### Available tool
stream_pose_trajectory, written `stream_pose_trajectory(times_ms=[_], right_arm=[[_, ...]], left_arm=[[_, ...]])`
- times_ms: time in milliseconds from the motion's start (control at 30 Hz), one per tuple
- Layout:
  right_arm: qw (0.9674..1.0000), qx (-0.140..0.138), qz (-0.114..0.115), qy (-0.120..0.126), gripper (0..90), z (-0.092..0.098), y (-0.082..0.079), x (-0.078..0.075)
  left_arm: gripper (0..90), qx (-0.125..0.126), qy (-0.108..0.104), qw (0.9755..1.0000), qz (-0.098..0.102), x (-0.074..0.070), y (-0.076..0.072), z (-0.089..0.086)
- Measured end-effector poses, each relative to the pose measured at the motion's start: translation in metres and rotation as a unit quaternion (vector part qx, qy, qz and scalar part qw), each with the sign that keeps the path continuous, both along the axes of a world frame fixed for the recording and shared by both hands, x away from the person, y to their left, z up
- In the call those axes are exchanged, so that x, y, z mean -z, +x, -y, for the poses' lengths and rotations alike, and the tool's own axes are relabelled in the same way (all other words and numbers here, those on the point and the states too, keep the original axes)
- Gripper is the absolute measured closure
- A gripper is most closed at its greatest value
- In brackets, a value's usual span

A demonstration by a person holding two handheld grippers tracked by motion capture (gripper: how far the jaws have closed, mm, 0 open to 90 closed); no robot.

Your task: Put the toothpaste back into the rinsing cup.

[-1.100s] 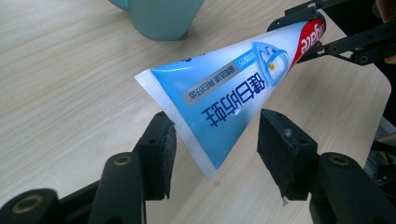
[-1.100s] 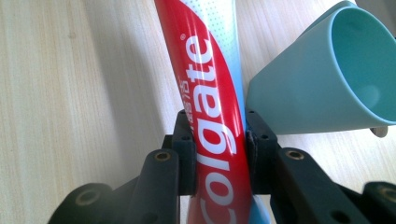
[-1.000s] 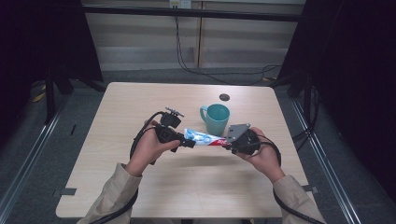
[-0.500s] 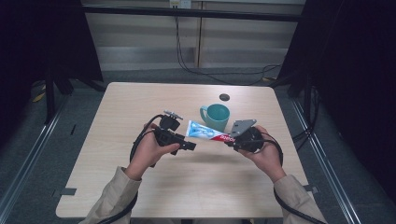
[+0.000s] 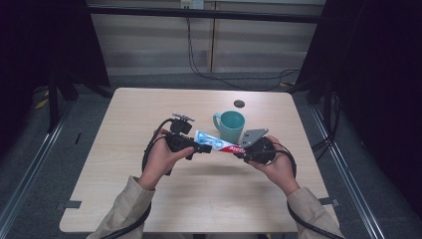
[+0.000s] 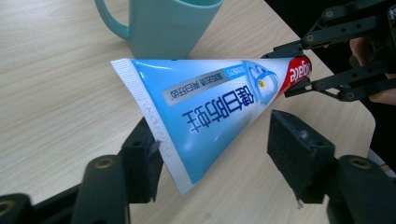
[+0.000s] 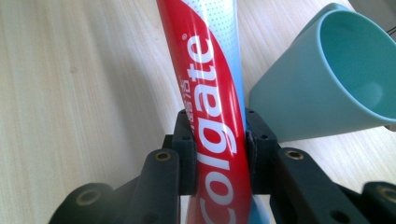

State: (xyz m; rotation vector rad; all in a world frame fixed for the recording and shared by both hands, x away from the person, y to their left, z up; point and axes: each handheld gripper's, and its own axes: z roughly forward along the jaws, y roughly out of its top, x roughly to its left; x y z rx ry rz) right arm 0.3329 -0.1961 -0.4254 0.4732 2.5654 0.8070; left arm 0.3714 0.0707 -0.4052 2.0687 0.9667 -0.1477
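So the tube (image 6: 205,107) is up off the table (image 5: 124,199), held level just in front of the mug (image 5: 232,125), and the interesting bit is at its flat crimped end. A second ago the left gripper (image 6: 224,154) was pinching that end; half a second ago it had backed off, and its jaws have just been closing again. Right now they stand apart with the tail of the tube between them — one pad (image 6: 144,158) touches the crimped edge, the other sits clear of it. So no squeeze yet from that side.

The right gripper (image 7: 219,149) is the one doing the work: jaws clamped on the red cap end of the tube, the side farther from the mug's handle, and that hasn't budged across the three high shots. The tube has swung a bit though, its tail now pointing nearer the handle.

My read — it's a re-grip, left side hunting for a better bite on the tail. Beyond the mug there's a small dark disc (image 5: 239,103) near the far edge.
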Motion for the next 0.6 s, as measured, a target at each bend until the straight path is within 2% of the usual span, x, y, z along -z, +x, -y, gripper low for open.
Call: stream_pose_trajectory(times_ms=[133,200,300,367,600], right_arm=[[1.0000,-0.008,0.001,0.003,70.8,-0.004,-0.002,0.000],[1.0000,-0.008,0.002,0.002,70.8,-0.004,-0.002,0.000],[1.0000,-0.008,0.000,0.002,70.8,-0.003,-0.001,0.001],[0.9999,-0.010,0.001,0.000,70.9,-0.003,-0.001,0.001],[1.0000,-0.003,-0.004,0.003,71.0,-0.005,-0.001,0.003]], left_arm=[[45.4,-0.007,0.000,0.9999,-0.012,0.000,0.001,0.000],[48.1,-0.010,-0.008,0.9997,-0.020,-0.001,0.001,-0.001],[52.6,-0.010,-0.011,0.9996,-0.025,-0.003,0.001,-0.001],[53.8,-0.010,-0.008,0.9996,-0.025,-0.004,0.000,-0.001],[59.0,-0.015,-0.020,0.9994,-0.023,-0.012,0.000,-0.001]])
